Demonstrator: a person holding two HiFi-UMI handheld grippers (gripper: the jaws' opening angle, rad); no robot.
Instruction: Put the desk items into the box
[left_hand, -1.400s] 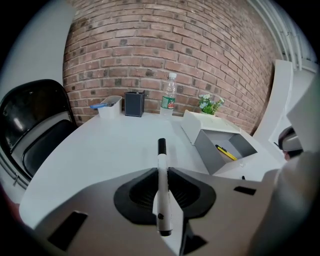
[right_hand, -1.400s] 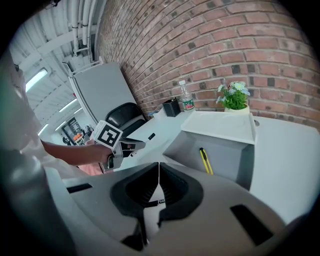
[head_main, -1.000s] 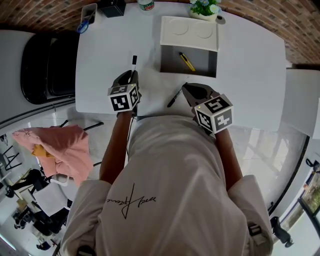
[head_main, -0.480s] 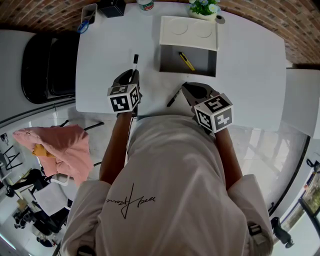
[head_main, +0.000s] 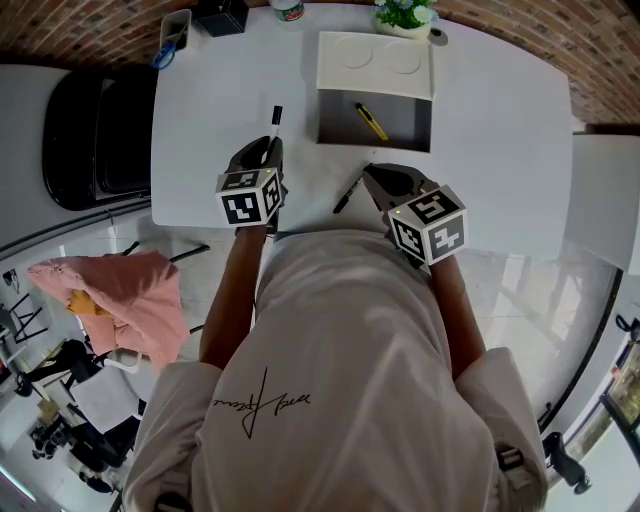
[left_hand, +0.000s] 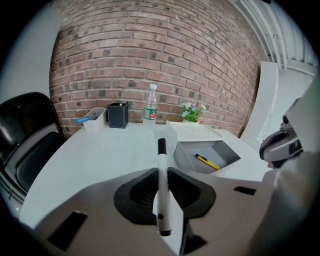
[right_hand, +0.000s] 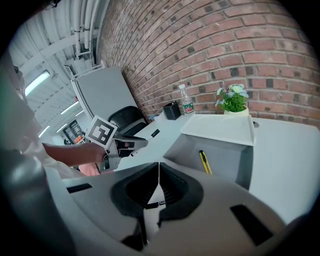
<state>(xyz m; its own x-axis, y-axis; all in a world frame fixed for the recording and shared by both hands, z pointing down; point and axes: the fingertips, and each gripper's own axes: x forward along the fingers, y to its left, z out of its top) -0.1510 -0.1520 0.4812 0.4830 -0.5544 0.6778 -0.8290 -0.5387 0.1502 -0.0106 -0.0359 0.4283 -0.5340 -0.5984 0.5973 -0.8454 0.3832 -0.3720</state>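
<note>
White desk (head_main: 480, 150) against a brick wall, and on it the grey box (head_main: 400, 128) stands open with its white lid (head_main: 376, 62) tipped back. One yellow pen (head_main: 373, 121) already lies inside, so we judge the job as begun but far from finished. Our left gripper (left_hand: 162, 172) pinches a white marker (left_hand: 162, 190) between its pads, black cap pointing ahead, to the left of the box and well apart from it; it has yet to be carried over and dropped in. Our right gripper (right_hand: 159, 167) has its jaws pressed together on nothing, resting near the desk's front edge in front of the box. A black pen (head_main: 348, 194) lies on the desk just beside its tip, not yet picked up. Along the far edge we see a black holder (head_main: 225, 15), a bottle (left_hand: 150, 102) and a small plant (head_main: 405, 15); whether those go in too we cannot tell.
</note>
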